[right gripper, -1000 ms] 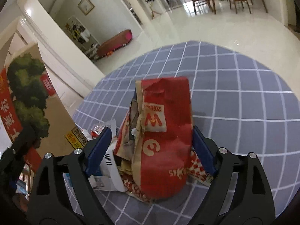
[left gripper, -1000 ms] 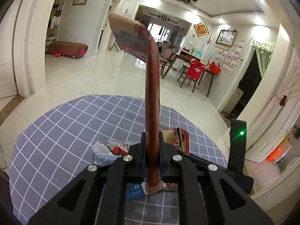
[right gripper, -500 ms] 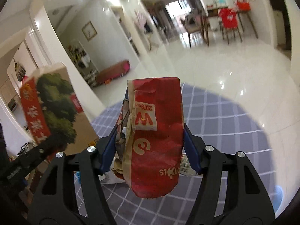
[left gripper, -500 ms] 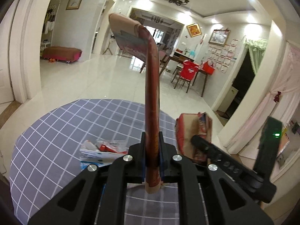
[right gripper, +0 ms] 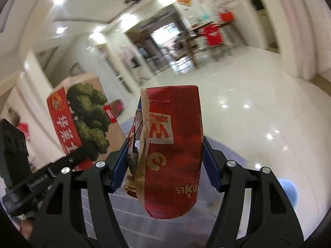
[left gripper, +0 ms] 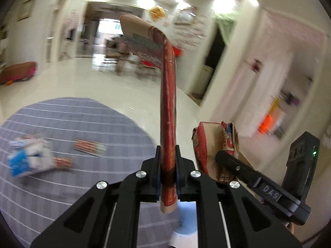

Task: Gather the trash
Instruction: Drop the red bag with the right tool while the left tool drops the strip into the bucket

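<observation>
Grey checked cloth (left gripper: 86, 119), blue-white carton (left gripper: 29, 161), striped wrapper (left gripper: 89, 147)

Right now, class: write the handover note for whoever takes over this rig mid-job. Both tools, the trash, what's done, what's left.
Left tool: shut on a flattened paper bag, held upright, edge-on.
Right tool: clamped on a crumpled red paper bag, lifted clear of the checked tablecloth.
Done: two bags picked up.
Left: a blue-and-white carton and striped wrappers lie on the cloth. No bin in view; find one, drop both bags, return.
</observation>
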Demonstrator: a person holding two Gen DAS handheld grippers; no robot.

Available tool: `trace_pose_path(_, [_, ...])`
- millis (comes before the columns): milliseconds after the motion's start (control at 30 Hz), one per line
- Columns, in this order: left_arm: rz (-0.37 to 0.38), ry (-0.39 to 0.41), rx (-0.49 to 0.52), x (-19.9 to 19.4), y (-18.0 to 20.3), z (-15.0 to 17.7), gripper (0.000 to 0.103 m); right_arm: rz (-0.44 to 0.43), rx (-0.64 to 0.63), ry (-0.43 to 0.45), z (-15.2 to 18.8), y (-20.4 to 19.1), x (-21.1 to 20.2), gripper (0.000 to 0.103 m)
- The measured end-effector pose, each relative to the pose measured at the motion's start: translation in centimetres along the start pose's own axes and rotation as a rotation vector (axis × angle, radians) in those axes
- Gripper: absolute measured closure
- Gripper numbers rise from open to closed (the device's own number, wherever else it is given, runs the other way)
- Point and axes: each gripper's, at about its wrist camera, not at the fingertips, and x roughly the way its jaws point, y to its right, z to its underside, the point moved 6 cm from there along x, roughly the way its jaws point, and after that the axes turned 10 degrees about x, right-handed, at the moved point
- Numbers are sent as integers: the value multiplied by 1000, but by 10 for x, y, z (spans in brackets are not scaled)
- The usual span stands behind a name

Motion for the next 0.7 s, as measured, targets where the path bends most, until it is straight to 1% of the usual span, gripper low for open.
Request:
trace_pose_path(33, [36,-21,22,9,18,5,93,25,19,9,0,18,-7,39])
trace_pose_path(100, [83,-59,49,27,44,15,93,62,59,23,5,53,-21,39])
trace_pose_path(167, [134,-114,83,51,72,29,93,124,107,20,14,95,-33,39])
trace_pose_path(233, [164,-153,109,69,92,40,93,180,151,12,23,132,-40,39])
trace_pose_path(333, [195,-233,168,106,118,65,93,254,181,11,34,172,-46,39])
trace_pose_path(467, [209,-310,208,143,136,87,93,308,197,6,40,203,-44,39])
trace_pose_path(533, [206,-339,222,159,140,91,93,310,204,16,41,214,-38,37])
trace_pose_path(567, [203,-345,226,164,141,92,93,302,207,23,44,215,-32,33])
trace_pose_path(600, [199,-352,230,169,143,92,93,308,212,25,43,219,-26,26])
trace_pose_path(633, [196,-363,235,174,144,93,93,335,223,22,48,228,-23,24])
trace_pose_path(700, [195,-382,241,181,143,96,93,330,254,2,50,237,-13,24])
